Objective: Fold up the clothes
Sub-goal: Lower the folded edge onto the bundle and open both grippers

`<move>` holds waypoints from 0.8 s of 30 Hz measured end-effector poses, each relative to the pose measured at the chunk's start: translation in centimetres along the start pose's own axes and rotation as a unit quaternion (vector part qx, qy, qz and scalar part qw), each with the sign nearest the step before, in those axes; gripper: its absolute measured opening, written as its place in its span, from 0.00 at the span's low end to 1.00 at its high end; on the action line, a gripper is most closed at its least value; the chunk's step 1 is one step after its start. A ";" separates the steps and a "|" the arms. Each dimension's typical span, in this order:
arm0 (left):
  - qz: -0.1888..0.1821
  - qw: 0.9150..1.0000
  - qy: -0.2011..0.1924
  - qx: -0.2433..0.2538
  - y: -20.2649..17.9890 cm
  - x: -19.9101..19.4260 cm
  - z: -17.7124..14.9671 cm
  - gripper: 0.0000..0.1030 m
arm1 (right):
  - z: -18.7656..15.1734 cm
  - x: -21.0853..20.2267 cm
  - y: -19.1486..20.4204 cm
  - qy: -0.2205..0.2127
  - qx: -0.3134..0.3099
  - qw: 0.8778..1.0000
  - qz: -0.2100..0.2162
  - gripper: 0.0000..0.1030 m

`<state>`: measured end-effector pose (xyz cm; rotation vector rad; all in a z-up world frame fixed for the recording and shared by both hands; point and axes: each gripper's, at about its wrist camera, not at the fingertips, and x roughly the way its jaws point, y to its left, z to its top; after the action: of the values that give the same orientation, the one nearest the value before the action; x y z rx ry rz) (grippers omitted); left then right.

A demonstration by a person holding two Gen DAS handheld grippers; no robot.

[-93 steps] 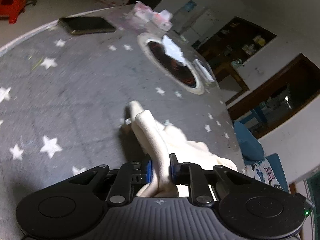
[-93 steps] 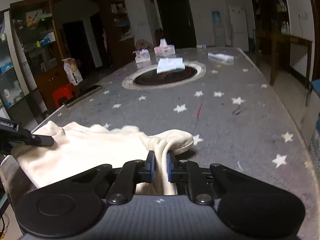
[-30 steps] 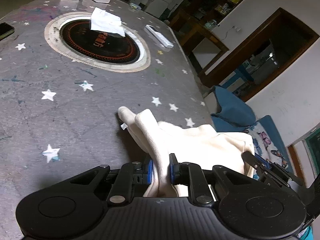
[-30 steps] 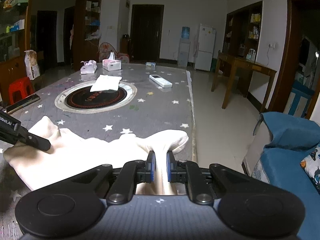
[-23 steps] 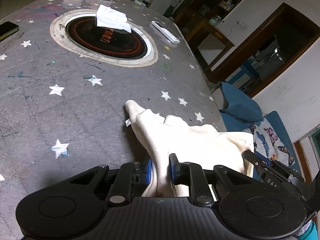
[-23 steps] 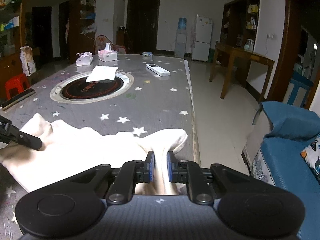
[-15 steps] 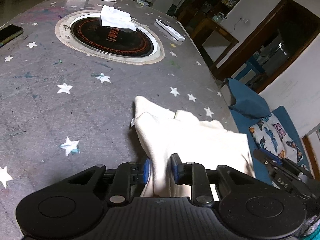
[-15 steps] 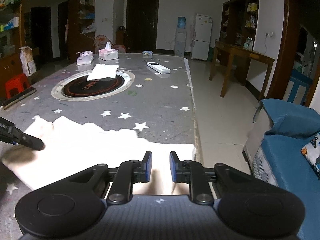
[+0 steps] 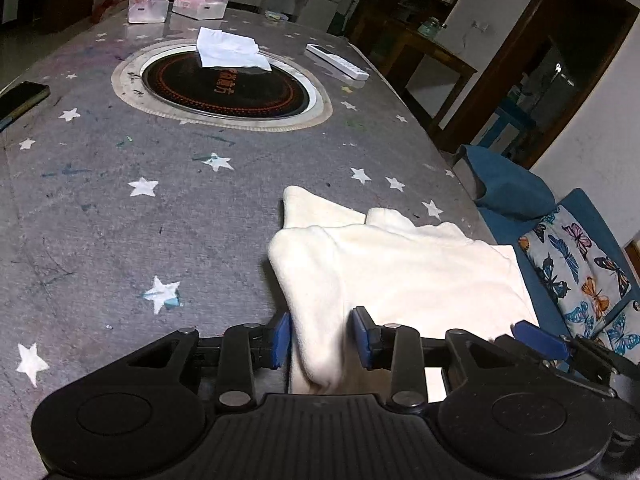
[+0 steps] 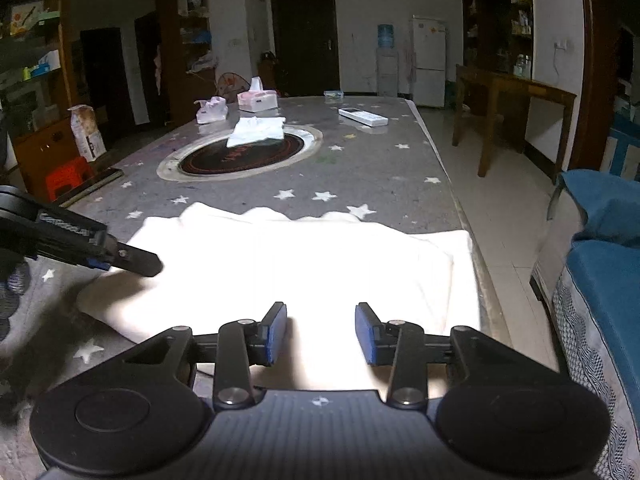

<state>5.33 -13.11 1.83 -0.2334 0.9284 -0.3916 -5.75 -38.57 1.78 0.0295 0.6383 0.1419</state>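
A cream garment [image 9: 400,264] lies folded on the grey star-patterned table [image 9: 120,200], close to its right edge. My left gripper [image 9: 322,338] stands over the garment's near left corner. Its jaws are opening, and a slack fold of the cloth sits between the blue pads without being pressed. In the right wrist view the garment [image 10: 304,256] lies flat, and my right gripper [image 10: 320,334] hovers over its near edge. The right jaws are also opening and grip nothing. The left gripper [image 10: 132,258] shows at that view's left side, its tip at the cloth's corner.
A round hob inset [image 9: 224,84] with a white tissue [image 9: 228,48] on it lies farther along the table. Beyond it are a remote [image 9: 336,64] and tissue boxes [image 9: 200,2]. A phone [image 9: 20,98] lies at the left edge. Blue seats [image 10: 600,240] stand right of the table.
Both grippers were shut on raised folds of the garment. Both have opened, and the cloth has dropped flat onto the table. The right gripper has sunk slightly.
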 end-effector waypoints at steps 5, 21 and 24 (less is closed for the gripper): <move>0.006 1.000 -0.010 0.009 -0.3 -0.7 -0.2 0.36 | -0.8 -0.6 2.2 -0.013 -0.032 0.999 0.006 0.42; 0.006 0.997 -0.029 0.064 -2.8 -2.6 -2.3 0.40 | -2.2 -1.7 2.5 -0.021 -0.027 0.999 -0.007 0.58; 0.008 0.997 -0.025 0.067 -2.9 -2.5 -2.8 0.45 | -2.2 -1.9 2.4 -0.020 -0.020 1.000 -0.005 0.66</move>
<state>1.08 -14.75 3.08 -0.1125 0.8516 -0.4290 -8.82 -36.49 1.31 -0.0103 0.5952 0.1439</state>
